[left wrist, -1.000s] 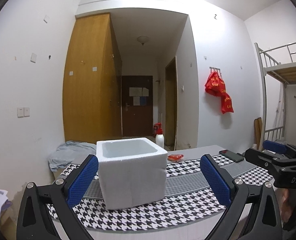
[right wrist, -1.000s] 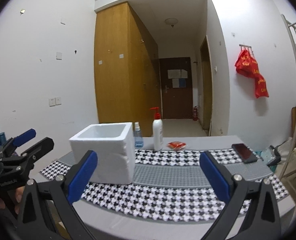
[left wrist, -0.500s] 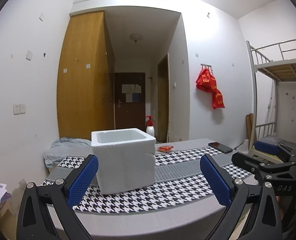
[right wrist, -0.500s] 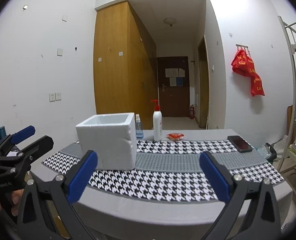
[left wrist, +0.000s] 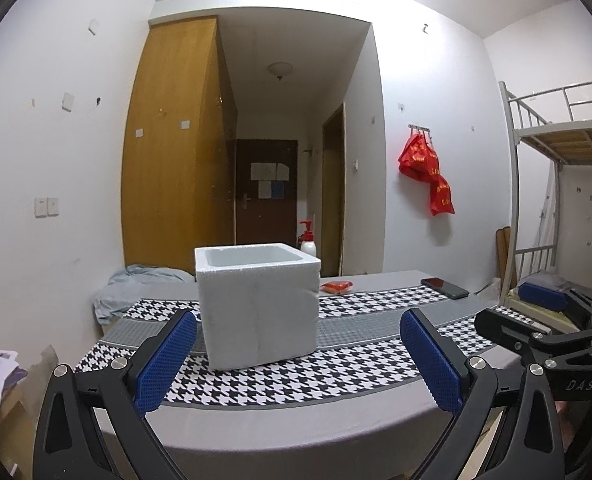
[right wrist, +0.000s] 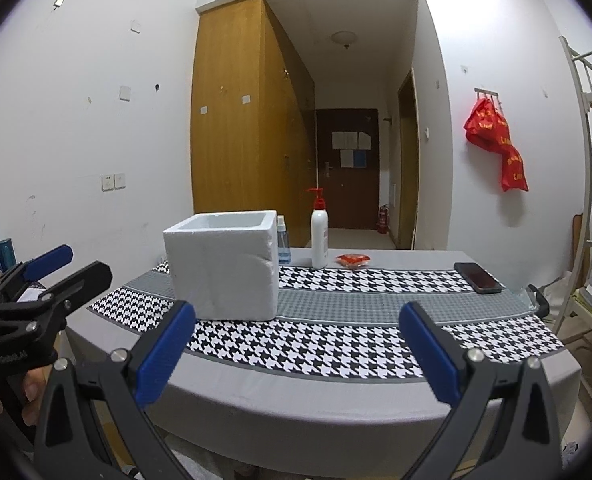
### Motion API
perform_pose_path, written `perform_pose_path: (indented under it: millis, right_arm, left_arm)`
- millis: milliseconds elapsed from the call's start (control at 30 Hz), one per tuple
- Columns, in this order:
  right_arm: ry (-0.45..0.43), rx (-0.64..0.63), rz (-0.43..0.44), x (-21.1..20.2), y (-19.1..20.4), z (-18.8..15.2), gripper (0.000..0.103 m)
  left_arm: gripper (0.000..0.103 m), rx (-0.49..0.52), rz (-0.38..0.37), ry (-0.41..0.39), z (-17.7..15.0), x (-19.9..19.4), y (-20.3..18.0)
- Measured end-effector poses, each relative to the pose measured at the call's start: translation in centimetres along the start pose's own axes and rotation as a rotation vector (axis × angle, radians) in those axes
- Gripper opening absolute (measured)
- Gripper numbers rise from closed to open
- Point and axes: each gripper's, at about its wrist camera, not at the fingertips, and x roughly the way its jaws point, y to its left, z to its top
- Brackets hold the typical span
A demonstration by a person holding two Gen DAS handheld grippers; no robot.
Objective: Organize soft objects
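left wrist: white foam box (left wrist: 257,304), open-topped.

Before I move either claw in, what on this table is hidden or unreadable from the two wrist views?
- Inside of the white foam box: both views sit too low; its own walls hide any contents.
- White pump bottle with red top: left view, the box hides its body.
- Small blue spray bottle: right view, partly behind the box; label too small.
- Small red packet: too small to identify in either view.
- Pale blue-grey cloth: left view only; the table edge hides its lower part.
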Motion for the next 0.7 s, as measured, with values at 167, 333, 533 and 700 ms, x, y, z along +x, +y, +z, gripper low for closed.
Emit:
perform_pose_path:
  millis: [167,333,533,700]
  right_arm:
    - [0.006,-0.001,0.001,0.26,0.02,-0.16,0.103]
    - [0.011,-0.004,0.006,0.47,0.19,-0.12,0.103]
    - [0.005,-0.01,0.008,0.08,0.3,-0.19,0.103]
    - [0.009,-0.01,0.007,0.17,0.36,-0.27,0.103]
  left_arm:
    - [0.102,-0.001,0.008,0.005,-0.24,-0.07,0.09]
    - [0.102,-0.002,0.012,0.008,-0.42,-0.15,0.16]
    - [0.102,0.007,0.014,0.01,-0.42,-0.28,0.11]
    - [0.102,0.01,0.013,0.007,-0.4,-0.42,0.08]
